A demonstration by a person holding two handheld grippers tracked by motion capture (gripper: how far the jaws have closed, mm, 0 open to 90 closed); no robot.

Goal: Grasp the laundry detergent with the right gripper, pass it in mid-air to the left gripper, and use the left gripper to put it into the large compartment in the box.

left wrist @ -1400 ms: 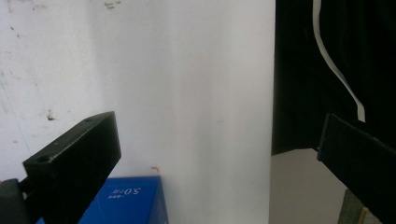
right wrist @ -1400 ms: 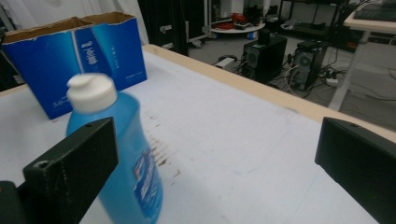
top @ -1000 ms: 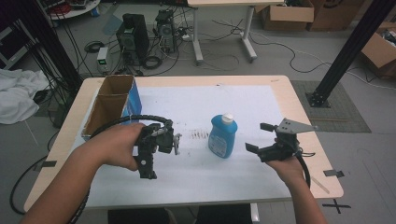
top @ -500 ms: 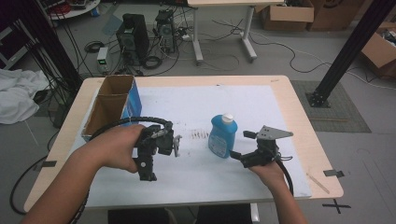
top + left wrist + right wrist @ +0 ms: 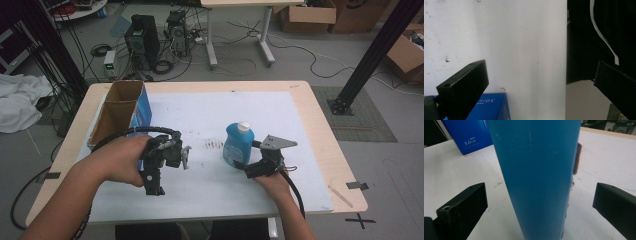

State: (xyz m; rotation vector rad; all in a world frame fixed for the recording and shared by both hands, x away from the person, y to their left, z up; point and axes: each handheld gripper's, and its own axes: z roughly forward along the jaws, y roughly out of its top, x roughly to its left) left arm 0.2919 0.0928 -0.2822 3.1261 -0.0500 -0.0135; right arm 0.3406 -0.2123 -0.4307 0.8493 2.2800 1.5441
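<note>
I have the blue bottle standing upright on the white sheet that covers the table, a little right of the table's middle, its white cap on top. My right gripper sits just on the near right side of the bottle, low by its base, with the grey plate on top of it. In the right gripper view the bottle stands between my two black jaws, which are spread wide; there is a clear gap of white sheet on each side, so neither jaw touches it and I have hold of nothing there.

My left gripper is well to the left of the bottle, near the front edge of the sheet, pointing back toward me and down. In the left gripper view its jaws are also wide apart, with only the white sheet and the table's near edge between them; they hold nothing. A corner of the blue box shows at the bottom of that view.

That open cardboard box, blue on its side, stands at the far left of the table, just beyond my left hand. A small patch of dark marks lies on the sheet between the left gripper and the bottle.
</note>
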